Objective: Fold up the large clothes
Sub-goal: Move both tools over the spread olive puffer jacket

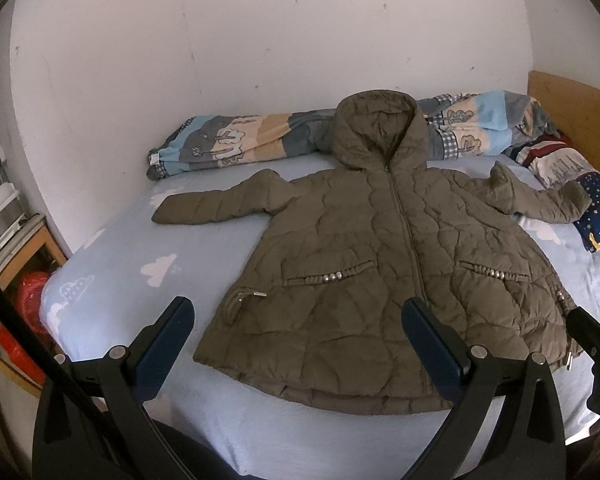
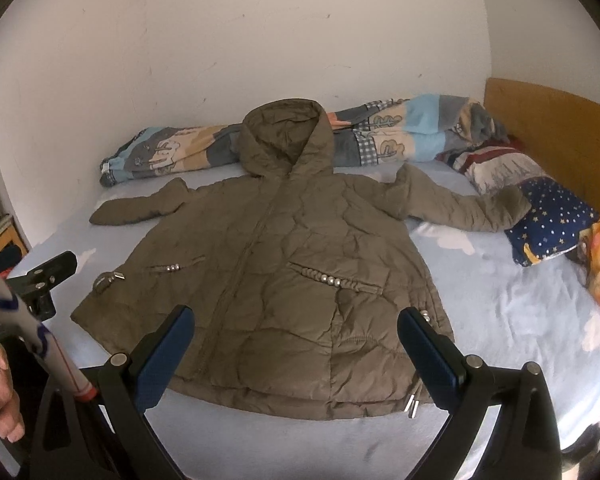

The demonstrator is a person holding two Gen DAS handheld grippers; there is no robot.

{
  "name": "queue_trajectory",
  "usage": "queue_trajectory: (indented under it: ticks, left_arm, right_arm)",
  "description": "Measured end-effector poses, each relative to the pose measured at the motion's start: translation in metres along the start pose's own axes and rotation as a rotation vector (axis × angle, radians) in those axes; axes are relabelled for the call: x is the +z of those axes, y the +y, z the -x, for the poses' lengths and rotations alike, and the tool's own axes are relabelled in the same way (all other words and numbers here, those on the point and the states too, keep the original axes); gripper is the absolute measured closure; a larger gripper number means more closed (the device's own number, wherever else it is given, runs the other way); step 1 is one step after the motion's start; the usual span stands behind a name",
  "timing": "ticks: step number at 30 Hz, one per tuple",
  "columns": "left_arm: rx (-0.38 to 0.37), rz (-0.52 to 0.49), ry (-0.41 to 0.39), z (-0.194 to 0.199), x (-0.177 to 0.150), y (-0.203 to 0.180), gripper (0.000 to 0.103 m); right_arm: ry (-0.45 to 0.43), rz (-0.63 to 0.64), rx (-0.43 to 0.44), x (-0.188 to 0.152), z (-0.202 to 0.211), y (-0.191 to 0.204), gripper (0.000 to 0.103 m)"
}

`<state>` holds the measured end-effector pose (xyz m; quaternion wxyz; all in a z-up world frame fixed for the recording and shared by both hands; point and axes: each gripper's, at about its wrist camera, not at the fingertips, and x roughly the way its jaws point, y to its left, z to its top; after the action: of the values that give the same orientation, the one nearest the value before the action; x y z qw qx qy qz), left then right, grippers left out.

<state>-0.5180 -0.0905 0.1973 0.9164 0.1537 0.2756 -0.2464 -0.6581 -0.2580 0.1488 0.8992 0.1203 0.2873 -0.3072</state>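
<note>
While the jacket [image 1: 384,264] lies flat just beyond them, both tongs [image 1: 298,320] [image 2: 296,330] gape wide, holding nothing.

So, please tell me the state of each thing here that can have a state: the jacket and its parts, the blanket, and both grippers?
Jacket: spread flat on the bed sheet, front up, not folded.
Zipper: closed.
Hood: lying flat, open side up.
Sleeves: both stretched out to the sides.
Blanket: rolled up beside the wall.
Left gripper: open, holding nothing.
Right gripper: open, holding nothing.
</note>
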Motion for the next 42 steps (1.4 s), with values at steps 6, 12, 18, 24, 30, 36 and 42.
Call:
queue_trajectory:
  ticks: [6,12,18,24,30,36,42]
  left_arm:
    - [-0.007,-0.002,0.019,-0.006,0.001,-0.001,0.000]
    - [-0.008,-0.014,0.040,-0.014,-0.002,-0.005,0.000]
    - [-0.012,-0.028,0.044,-0.024,0.002,-0.010,0.000]
    - [-0.008,-0.052,0.021,-0.046,0.032,-0.017,0.000]
    - [-0.017,-0.086,0.025,-0.080,0.065,-0.036,0.000]
    - [-0.010,-0.153,-0.021,-0.120,0.090,-0.065,0.000]
    - [-0.026,-0.213,0.108,-0.180,0.082,-0.078,0.000]
  right_arm:
    - [0.052,-0.011,-0.008,0.001,-0.004,-0.002,0.000]
    - [0.059,-0.020,-0.005,-0.001,-0.008,-0.003,0.000]
    - [0.075,-0.027,-0.005,-0.001,-0.013,-0.005,0.000]
    - [0.088,-0.088,-0.002,-0.001,-0.021,-0.020,0.000]
    - [0.130,-0.221,-0.021,-0.003,-0.030,-0.054,0.000]
    - [0.199,-0.325,-0.030,-0.006,-0.041,-0.076,0.000]
    - [0.229,-0.390,-0.030,0.001,-0.055,-0.103,0.000]
